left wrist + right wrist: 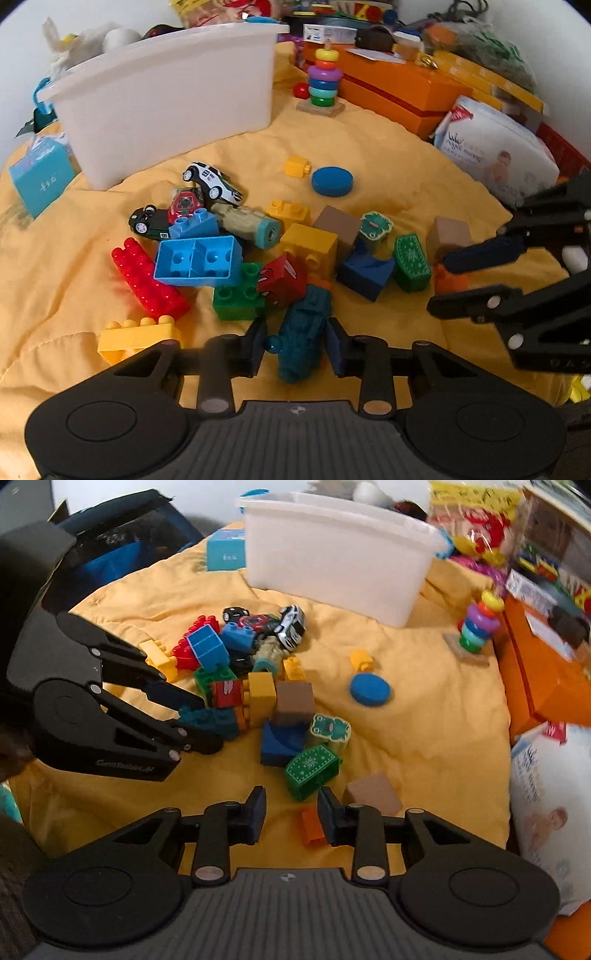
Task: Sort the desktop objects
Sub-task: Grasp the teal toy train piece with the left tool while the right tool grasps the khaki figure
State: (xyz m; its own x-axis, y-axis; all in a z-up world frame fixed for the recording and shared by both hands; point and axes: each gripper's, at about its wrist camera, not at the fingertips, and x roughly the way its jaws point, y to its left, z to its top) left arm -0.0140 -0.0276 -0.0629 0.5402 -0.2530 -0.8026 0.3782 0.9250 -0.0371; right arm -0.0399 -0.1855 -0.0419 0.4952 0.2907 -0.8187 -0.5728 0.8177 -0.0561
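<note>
2 claws: both low over yellow cloth (388,155), tips angled down at the toy pile.
Far L: teal carton (40,181) on the cloth edge, beside white bin (166,110).
White bin: upright, back-L of pile, well apart from both claws.
Toy cars: white car (212,181) tipped on its side atop pile's rear edge; red car (185,205) and dark car (147,221) touching, just L of it.
L bricks: red brick (147,280) next to lt-blue brick (197,262), which lies studs-down; yellow brick (133,336) in front, near L claw's housing.
Left gripper (295,343): narrow. Teal block (303,332) lies between the pads, on the cloth at pile's near edge. R pad against it, L pad at its small knob. Firm squeeze or not: cannot tell.
Centre: green brick (238,299) and red printed cube (282,280) touching teal block's far end.
Mid-R: blue disc (331,181) flat on cloth, small yellow brick (297,166) just behind; both clear of pile.
Ring stacker (324,81): upright, rear, beside orange box (399,88).
Right gripper (291,819): narrow, not clamped. Orange block (312,827) sits between the pads, hard by R pad, gap to L pad.
Near R claw: green patterned block (312,771) just beyond tips; brown cube (371,794) behind R finger.
Far R: wipes pack (495,158) at cloth edge.
</note>
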